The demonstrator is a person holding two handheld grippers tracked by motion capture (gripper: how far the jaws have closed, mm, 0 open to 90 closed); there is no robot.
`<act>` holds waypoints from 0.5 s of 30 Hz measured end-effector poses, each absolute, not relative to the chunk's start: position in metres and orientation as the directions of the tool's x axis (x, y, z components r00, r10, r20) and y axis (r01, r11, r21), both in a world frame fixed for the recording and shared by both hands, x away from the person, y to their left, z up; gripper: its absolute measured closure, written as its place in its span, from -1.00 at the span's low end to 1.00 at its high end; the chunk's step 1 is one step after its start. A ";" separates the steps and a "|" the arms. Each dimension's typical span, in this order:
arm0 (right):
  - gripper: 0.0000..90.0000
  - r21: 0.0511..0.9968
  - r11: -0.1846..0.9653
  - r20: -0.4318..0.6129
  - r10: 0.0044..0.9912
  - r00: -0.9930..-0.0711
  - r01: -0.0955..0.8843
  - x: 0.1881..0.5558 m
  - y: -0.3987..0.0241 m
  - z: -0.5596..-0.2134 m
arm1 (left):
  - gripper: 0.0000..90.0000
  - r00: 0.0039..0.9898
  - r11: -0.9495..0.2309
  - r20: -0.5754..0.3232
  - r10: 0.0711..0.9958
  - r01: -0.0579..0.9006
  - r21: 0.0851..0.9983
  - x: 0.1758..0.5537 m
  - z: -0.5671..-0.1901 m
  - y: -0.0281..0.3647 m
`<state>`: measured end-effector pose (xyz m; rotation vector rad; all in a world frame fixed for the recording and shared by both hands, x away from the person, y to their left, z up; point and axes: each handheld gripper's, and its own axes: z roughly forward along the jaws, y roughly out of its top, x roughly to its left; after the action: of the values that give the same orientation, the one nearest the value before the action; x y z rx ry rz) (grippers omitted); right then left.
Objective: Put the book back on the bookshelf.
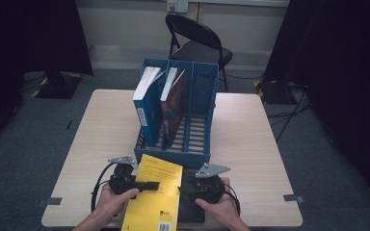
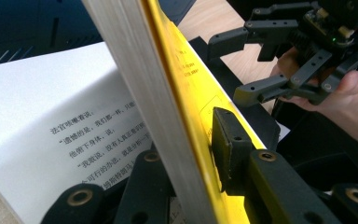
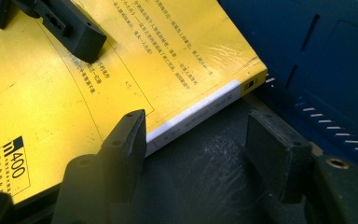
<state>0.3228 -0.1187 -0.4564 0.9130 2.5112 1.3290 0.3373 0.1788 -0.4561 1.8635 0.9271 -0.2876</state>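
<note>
A yellow paperback (image 1: 156, 192) lies at the table's front edge, its barcode end toward the person. My left gripper (image 1: 150, 185) reaches in from the book's left and is shut on it. In the left gripper view (image 2: 186, 163), one jaw presses the yellow cover (image 2: 182, 70) and the other sits under a thick block of pages, above an open printed page (image 2: 51, 121). My right gripper (image 1: 185, 187) stands open at the book's right side. In the right gripper view (image 3: 198, 154), the white-banded spine (image 3: 200, 109) lies by its left jaw and nothing is pinched.
A dark mat (image 3: 205, 182) lies under the book and the right hand. Just behind the book stands a blue file rack (image 1: 200, 91) holding a blue book (image 1: 147, 103) and a red-patterned book (image 1: 173, 103); its right slot holds nothing. A folding chair (image 1: 197, 38) stands beyond the table.
</note>
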 end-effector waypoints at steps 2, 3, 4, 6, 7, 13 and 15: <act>-0.17 0.794 0.415 0.143 0.584 -0.799 0.444 0.323 -0.119 -0.456 | 0.70 0.679 -0.206 -0.564 0.470 0.705 0.678 0.337 -0.455 0.179; -0.18 0.796 0.411 0.145 0.583 -0.799 0.445 0.323 -0.119 -0.456 | 0.71 0.680 -0.207 -0.561 0.472 0.704 0.679 0.337 -0.455 0.179; -0.19 0.800 0.404 0.151 0.580 -0.801 0.444 0.323 -0.119 -0.455 | 0.71 0.681 -0.208 -0.560 0.472 0.703 0.680 0.337 -0.455 0.179; -0.21 0.803 0.400 0.162 0.566 -0.808 0.441 0.322 -0.118 -0.454 | 0.71 0.685 -0.205 -0.556 0.471 0.698 0.686 0.336 -0.455 0.179; -0.21 0.804 0.401 0.163 0.561 -0.811 0.439 0.322 -0.116 -0.454 | 0.72 0.687 -0.204 -0.556 0.468 0.696 0.688 0.335 -0.454 0.179; -0.44 0.799 0.400 0.204 0.522 -0.828 0.449 0.319 -0.109 -0.455 | 0.76 0.731 -0.205 -0.510 0.454 0.642 0.739 0.328 -0.445 0.176; -0.47 0.797 0.390 0.220 0.521 -0.824 0.460 0.320 -0.110 -0.455 | 0.77 0.734 -0.198 -0.512 0.446 0.639 0.743 0.328 -0.445 0.176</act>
<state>0.3202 -0.1101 -0.4552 0.9066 2.5642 1.4370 0.3277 0.1762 -0.4447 1.8381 0.8440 -0.2190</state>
